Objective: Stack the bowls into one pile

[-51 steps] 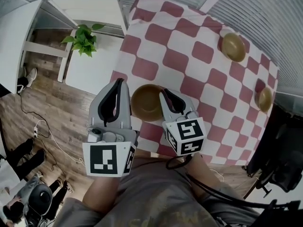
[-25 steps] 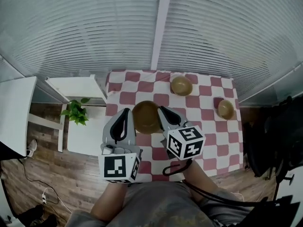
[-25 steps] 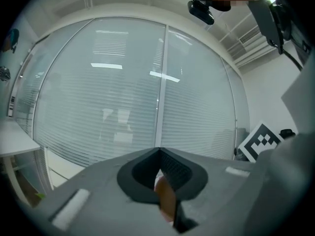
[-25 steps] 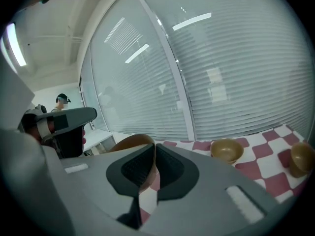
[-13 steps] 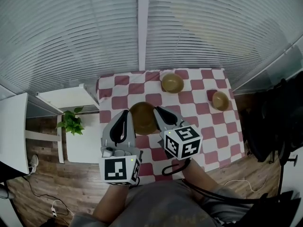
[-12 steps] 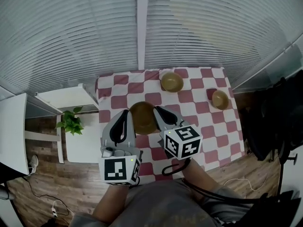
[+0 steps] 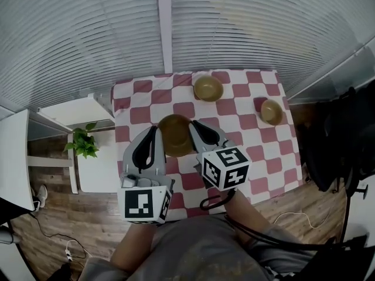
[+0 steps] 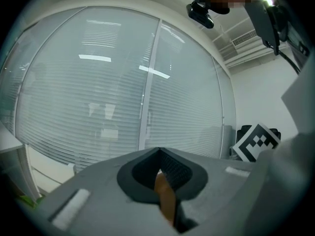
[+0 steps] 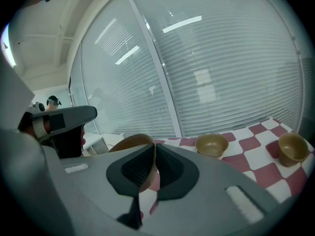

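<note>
My left gripper [image 7: 153, 138] clamps the left rim of the large round brown bowl [image 7: 174, 134] and my right gripper [image 7: 197, 131] clamps the right rim, both pairs of jaws closed tight on it over the red-and-white checked counter [image 7: 234, 142]. Two smaller brown bowls stand ahead and rightward (nearer my right side): the middle bowl [image 7: 208, 88], then the far-right bowl [image 7: 271, 111]. I cannot see whether my bowl's base clears the counter.

- The left tongs [image 7: 151, 137] point away from the person, jaws pinched on the left rim of the bowl [image 7: 174, 134].
- The right tongs [image 7: 198, 131] sit alongside, jaws pinched on its right rim.
- Both forearms [image 7: 133, 244] reach forward, close together.
</note>
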Demonstrator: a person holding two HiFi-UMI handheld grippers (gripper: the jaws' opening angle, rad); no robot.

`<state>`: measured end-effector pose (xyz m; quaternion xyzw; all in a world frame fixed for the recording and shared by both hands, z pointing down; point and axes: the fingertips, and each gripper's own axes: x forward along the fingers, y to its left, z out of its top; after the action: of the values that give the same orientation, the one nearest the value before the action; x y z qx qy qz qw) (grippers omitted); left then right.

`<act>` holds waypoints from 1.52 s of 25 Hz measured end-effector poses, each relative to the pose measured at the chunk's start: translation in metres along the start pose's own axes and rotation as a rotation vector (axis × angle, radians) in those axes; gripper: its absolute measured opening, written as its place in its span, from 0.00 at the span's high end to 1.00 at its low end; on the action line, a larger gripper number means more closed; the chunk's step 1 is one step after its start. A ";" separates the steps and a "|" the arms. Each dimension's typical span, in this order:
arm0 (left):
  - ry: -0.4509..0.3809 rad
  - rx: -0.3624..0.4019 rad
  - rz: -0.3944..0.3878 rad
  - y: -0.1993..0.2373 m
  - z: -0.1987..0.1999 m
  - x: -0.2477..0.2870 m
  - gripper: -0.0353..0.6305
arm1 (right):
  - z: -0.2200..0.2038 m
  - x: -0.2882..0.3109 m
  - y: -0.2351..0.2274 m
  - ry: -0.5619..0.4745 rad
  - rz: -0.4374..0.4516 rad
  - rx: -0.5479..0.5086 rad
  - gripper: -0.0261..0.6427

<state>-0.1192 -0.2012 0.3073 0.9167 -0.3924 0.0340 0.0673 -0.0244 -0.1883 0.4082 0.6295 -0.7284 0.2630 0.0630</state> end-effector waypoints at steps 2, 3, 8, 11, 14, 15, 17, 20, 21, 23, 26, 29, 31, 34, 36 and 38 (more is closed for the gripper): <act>0.007 0.013 0.011 -0.009 -0.003 0.003 0.95 | -0.002 -0.005 -0.010 -0.002 0.006 0.002 0.90; 0.010 0.019 0.021 -0.012 -0.004 0.005 0.95 | -0.004 -0.007 -0.015 -0.002 0.010 0.004 0.90; 0.012 0.046 0.058 -0.040 0.000 0.019 0.95 | -0.003 -0.026 -0.049 -0.003 0.014 0.022 0.90; 0.016 0.053 0.043 -0.074 0.001 0.031 0.95 | 0.003 -0.043 -0.079 -0.012 -0.002 0.033 0.90; 0.028 0.060 0.013 -0.110 -0.002 0.047 0.95 | 0.006 -0.061 -0.113 -0.023 -0.029 0.054 0.90; 0.032 0.062 0.002 -0.121 -0.004 0.053 0.95 | 0.006 -0.067 -0.126 -0.025 -0.042 0.062 0.90; 0.039 0.066 -0.019 -0.143 -0.006 0.066 0.95 | 0.006 -0.078 -0.151 -0.030 -0.068 0.078 0.90; 0.044 0.072 -0.048 -0.173 -0.008 0.087 0.95 | 0.008 -0.096 -0.190 -0.041 -0.106 0.099 0.90; 0.045 0.073 -0.057 -0.184 -0.009 0.094 0.95 | 0.008 -0.102 -0.203 -0.045 -0.119 0.105 0.90; 0.049 0.075 -0.075 -0.204 -0.012 0.107 0.95 | 0.009 -0.113 -0.230 -0.052 -0.147 0.118 0.90; 0.062 0.076 -0.103 -0.232 -0.017 0.126 0.95 | 0.011 -0.128 -0.268 -0.061 -0.188 0.140 0.90; 0.087 0.076 -0.133 -0.257 -0.026 0.141 0.95 | 0.009 -0.143 -0.301 -0.066 -0.228 0.169 0.90; 0.103 0.078 -0.145 -0.271 -0.031 0.150 0.95 | 0.006 -0.150 -0.320 -0.065 -0.248 0.183 0.90; 0.120 0.081 -0.152 -0.285 -0.038 0.162 0.95 | 0.001 -0.155 -0.343 -0.060 -0.268 0.202 0.90; 0.133 0.081 -0.153 -0.292 -0.043 0.170 0.95 | -0.003 -0.157 -0.356 -0.052 -0.277 0.209 0.90; 0.146 0.081 -0.152 -0.296 -0.048 0.177 0.95 | -0.007 -0.156 -0.365 -0.040 -0.284 0.208 0.90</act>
<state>0.2168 -0.1179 0.3465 0.9408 -0.3142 0.1115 0.0612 0.3523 -0.0725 0.4593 0.7343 -0.6022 0.3127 0.0198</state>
